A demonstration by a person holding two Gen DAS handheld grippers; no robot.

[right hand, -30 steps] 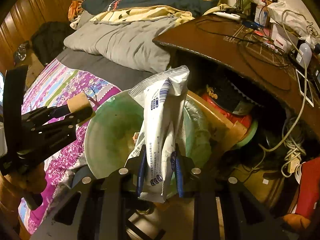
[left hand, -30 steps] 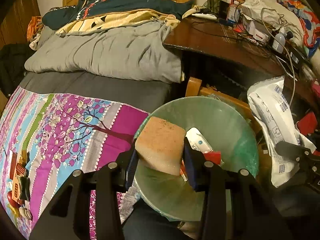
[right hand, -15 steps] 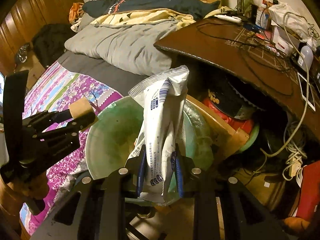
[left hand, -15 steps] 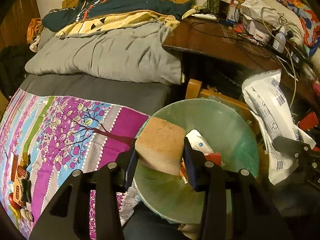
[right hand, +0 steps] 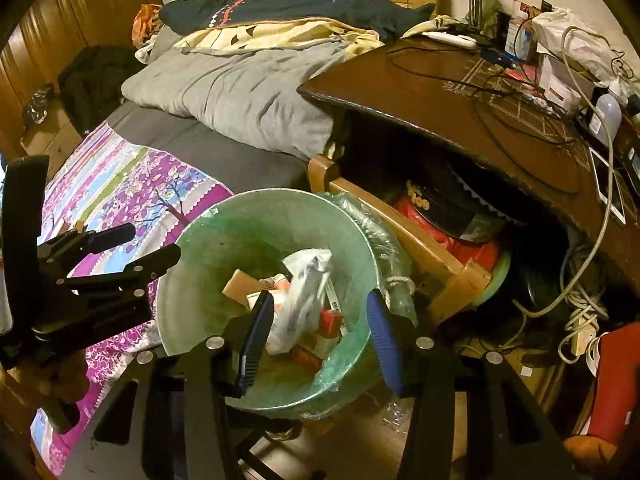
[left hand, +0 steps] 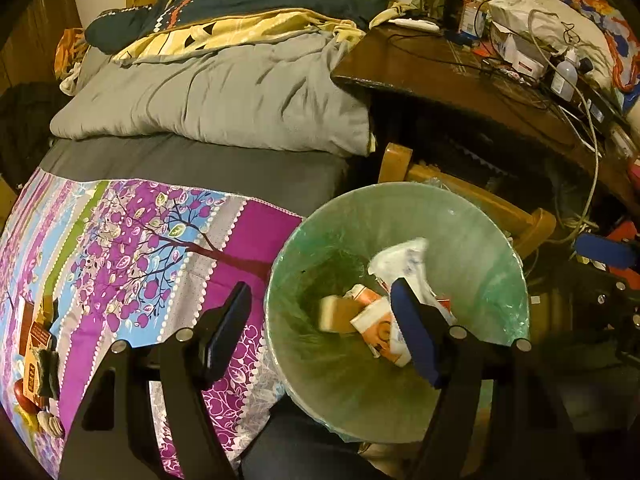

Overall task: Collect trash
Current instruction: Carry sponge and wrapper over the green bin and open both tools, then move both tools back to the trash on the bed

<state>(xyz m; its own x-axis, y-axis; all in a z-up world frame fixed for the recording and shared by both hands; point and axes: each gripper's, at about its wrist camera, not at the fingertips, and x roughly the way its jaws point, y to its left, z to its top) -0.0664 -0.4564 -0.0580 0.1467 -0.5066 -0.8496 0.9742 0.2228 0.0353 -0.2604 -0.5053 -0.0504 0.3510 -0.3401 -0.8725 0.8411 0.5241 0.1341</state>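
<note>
left tongs: black angular arms, silver screws, blue finger pads | right tongs: same black frame, round silver screws, ribbed blue pads

Both the left gripper and right gripper angle downward, fingers just spread, gripping nothing.

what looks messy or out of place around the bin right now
Nothing has spilled: the sponge and white wrapper lie inside the lined bin. The odd spots are the snack packet left on the bedspread and tangled cables under the desk.
</note>
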